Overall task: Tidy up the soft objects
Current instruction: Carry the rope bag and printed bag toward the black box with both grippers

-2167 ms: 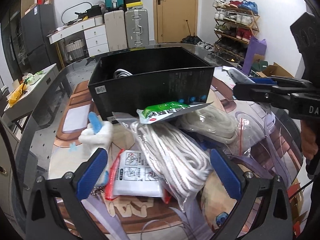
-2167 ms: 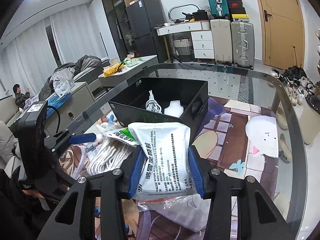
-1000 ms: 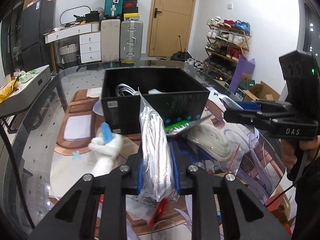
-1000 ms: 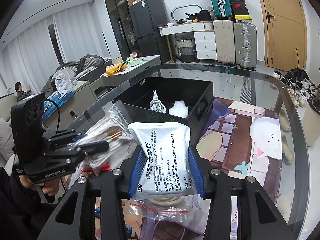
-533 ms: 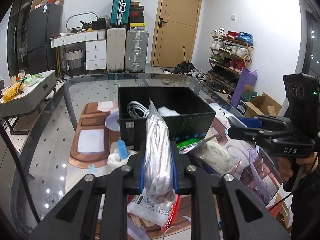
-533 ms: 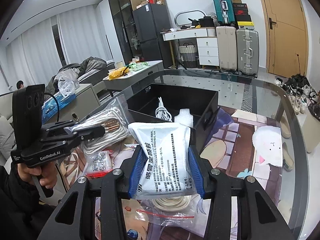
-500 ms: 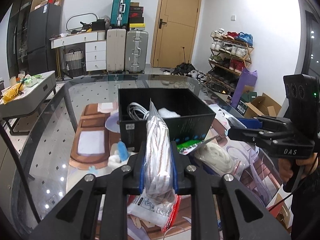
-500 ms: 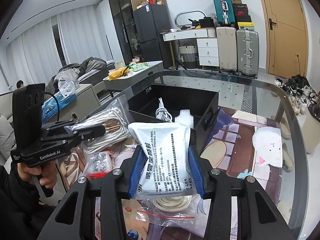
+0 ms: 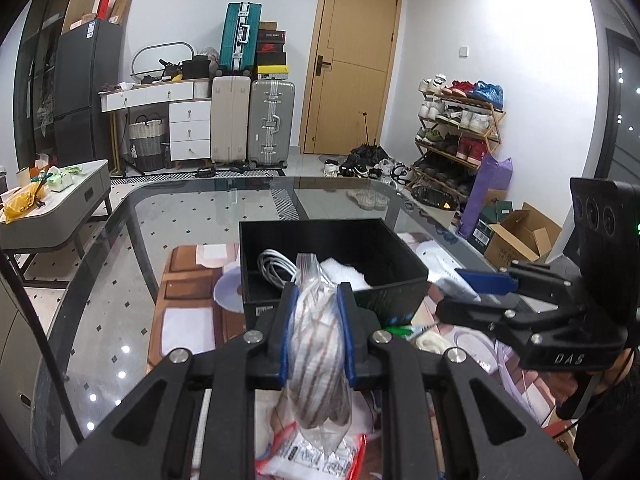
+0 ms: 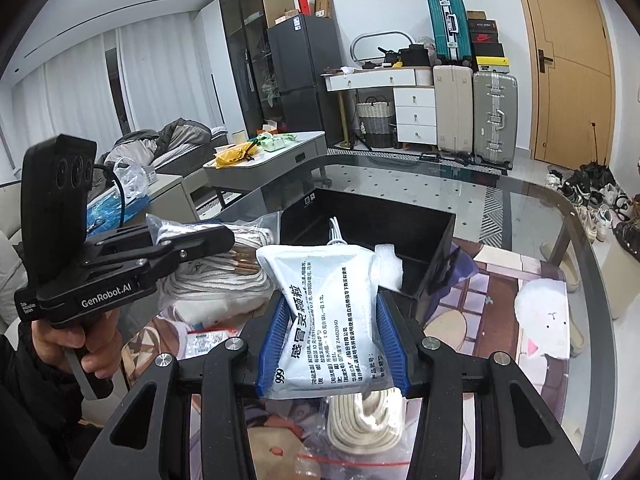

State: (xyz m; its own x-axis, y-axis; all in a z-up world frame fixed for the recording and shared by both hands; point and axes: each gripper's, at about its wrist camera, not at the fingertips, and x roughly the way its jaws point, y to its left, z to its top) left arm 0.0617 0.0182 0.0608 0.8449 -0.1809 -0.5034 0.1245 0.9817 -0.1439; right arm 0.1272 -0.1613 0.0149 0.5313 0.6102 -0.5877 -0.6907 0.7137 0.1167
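My left gripper [image 9: 316,334] is shut on a clear bag of white rope [image 9: 318,364] and holds it in the air just in front of the black box [image 9: 384,248]. The bag also shows in the right wrist view [image 10: 224,268]. My right gripper [image 10: 332,344] is shut on a white medicine pouch [image 10: 328,316] with printed text, held above the table near the box [image 10: 436,240]. Inside the box lie a white cable [image 9: 274,266] and a white soft pad [image 9: 344,274].
On the glass table [image 9: 180,216] under the grippers lie another bagged coil of rope [image 10: 364,420], a red-edged packet [image 9: 304,456] and a green packet [image 9: 400,332]. A low side table [image 9: 52,208] stands left; a shoe rack [image 9: 456,136] stands right.
The left gripper closed on the rope bag, lifted it off the pile and carried it up toward the black box. The right gripper kept hold of the pouch and rose slightly.
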